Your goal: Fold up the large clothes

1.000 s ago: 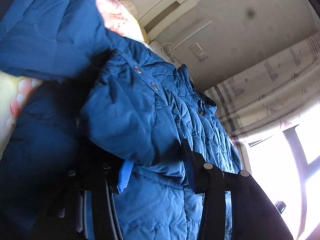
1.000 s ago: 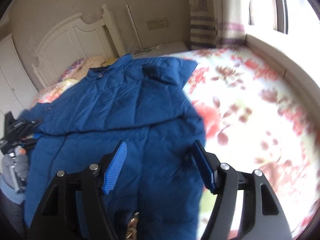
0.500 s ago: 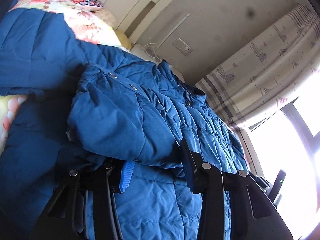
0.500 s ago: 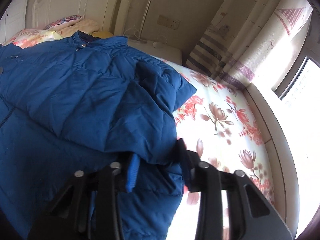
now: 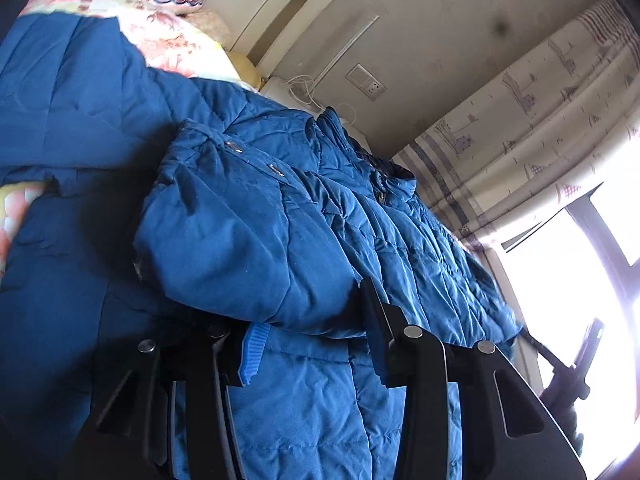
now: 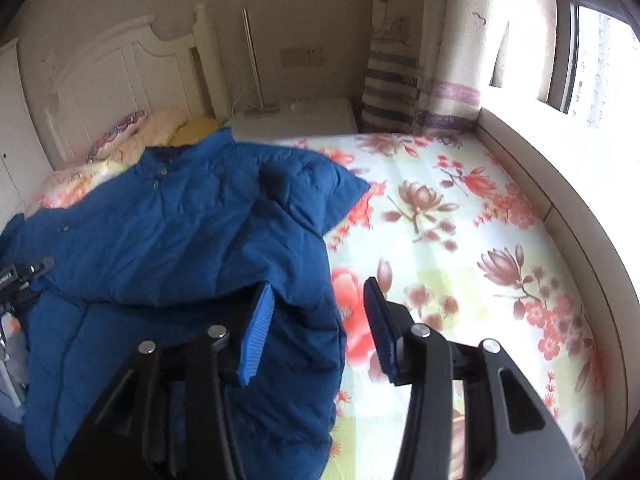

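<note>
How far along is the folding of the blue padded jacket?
One side of the blue padded jacket already lies folded across its body. The left gripper is shut on a bunched sleeve; the right gripper, its jaws just reopened, holds nothing. The sleeve tuck and final folds remain.

Item count: one blue padded jacket (image 6: 176,240); one bed (image 6: 460,240) with floral sheet; two claws, left (image 5: 312,344) and right (image 6: 320,328); one headboard (image 6: 120,76); one wall socket (image 5: 366,82); one nightstand (image 6: 296,120), far.

Blue quilted jacket (image 6: 168,240) lies partly folded on the floral bed.
</note>
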`<state>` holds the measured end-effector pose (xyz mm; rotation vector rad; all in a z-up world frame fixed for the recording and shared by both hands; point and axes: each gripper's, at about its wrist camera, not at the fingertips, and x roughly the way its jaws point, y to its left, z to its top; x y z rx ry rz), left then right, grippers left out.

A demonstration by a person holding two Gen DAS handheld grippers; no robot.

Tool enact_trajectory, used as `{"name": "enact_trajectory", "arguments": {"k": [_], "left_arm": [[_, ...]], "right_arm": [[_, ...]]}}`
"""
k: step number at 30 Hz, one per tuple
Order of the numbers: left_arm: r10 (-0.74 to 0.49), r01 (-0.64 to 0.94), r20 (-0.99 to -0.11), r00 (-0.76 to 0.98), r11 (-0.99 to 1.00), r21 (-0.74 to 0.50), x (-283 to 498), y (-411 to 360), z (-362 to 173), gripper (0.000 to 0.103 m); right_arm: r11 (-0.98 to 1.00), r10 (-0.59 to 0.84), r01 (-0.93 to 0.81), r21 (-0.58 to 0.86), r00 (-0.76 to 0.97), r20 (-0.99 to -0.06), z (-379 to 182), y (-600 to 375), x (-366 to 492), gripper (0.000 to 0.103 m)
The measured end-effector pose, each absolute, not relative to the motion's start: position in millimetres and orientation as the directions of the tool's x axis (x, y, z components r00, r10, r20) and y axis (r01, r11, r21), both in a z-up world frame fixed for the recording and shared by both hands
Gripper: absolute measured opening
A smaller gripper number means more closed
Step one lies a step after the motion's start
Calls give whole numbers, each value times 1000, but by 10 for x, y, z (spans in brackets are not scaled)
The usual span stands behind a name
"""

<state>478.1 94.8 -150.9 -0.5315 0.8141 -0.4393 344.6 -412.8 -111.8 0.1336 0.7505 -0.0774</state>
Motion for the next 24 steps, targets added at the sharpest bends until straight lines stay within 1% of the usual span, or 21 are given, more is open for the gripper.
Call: {"name": "enact_trajectory", "arguments": {"k": [2, 4, 6, 7, 8, 9, 10, 12, 13, 14, 15, 17, 19, 21, 23, 24], "left_arm": [[-547, 172, -568, 615, 796, -580, 4759, 911, -1496, 37], [-547, 163, -569, 614, 794, -586, 4764, 925, -1507, 37], [-551, 156, -567, 612, 787, -596, 4769, 946, -1519, 37], [-550, 155, -567, 613, 787, -597, 4767, 945, -1516, 37], [-549, 155, -567, 614, 788, -595, 4765, 945, -1514, 37], [-549, 157, -567, 615, 789, -594, 4762, 943, -1512, 37], [-549, 160, -564, 617, 789, -593, 4758, 940, -1506, 37], [-542, 163, -549, 637, 790, -590, 4733, 950, -1471, 37], [-543, 171, -530, 652, 786, -594, 4703, 969, -1443, 37], [-543, 175, -515, 663, 782, -598, 4683, 984, -1420, 37], [-543, 176, -506, 671, 779, -602, 4670, 993, -1403, 37], [-535, 175, -475, 699, 772, -611, 4629, 1032, -1361, 37], [-528, 199, -430, 733, 770, -607, 4559, 1047, -1271, 37], [-513, 219, -403, 758, 781, -584, 4489, 1035, -1196, 38], [-500, 215, -398, 769, 788, -577, 4466, 1040, -1170, 40], [-489, 205, -393, 779, 790, -578, 4456, 1065, -1158, 43]], "right_arm": [[995, -62, 97, 14, 734, -677, -1038, -4001, 3625, 45], [998, -47, 55, -11, 714, -698, -1004, -3904, 3805, 42], [1000, -2, -12, -11, 605, -796, -1058, -3828, 3942, 44], [999, -14, -30, -39, 582, -813, -1075, -3801, 3943, 43], [996, -76, 3, -94, 615, -785, -1052, -3818, 3871, 43], [996, -88, 35, -85, 632, -770, -1045, -3873, 3813, 43], [997, -75, 69, -40, 647, -758, -1050, -3968, 3735, 43], [987, -68, 150, 57, 713, -698, -1066, -4156, 3495, 45], [980, -79, 183, 78, 717, -693, -1097, -4219, 3406, 45], [969, -130, 240, 62, 703, -699, -1141, -4296, 3332, 45], [965, -138, 257, 59, 685, -715, -1185, -4339, 3275, 47], [968, -88, 236, 84, 634, -768, -1263, -4369, 3227, 47], [965, -95, 245, 97, 666, -740, -1151, -4342, 3216, 47], [978, -70, 185, 95, 720, -690, -958, -4154, 3328, 47], [993, -25, 95, 70, 750, -661, -837, -3906, 3549, 47], [998, -6, 50, 48, 758, -652, -811, -3751, 3643, 48]]}}
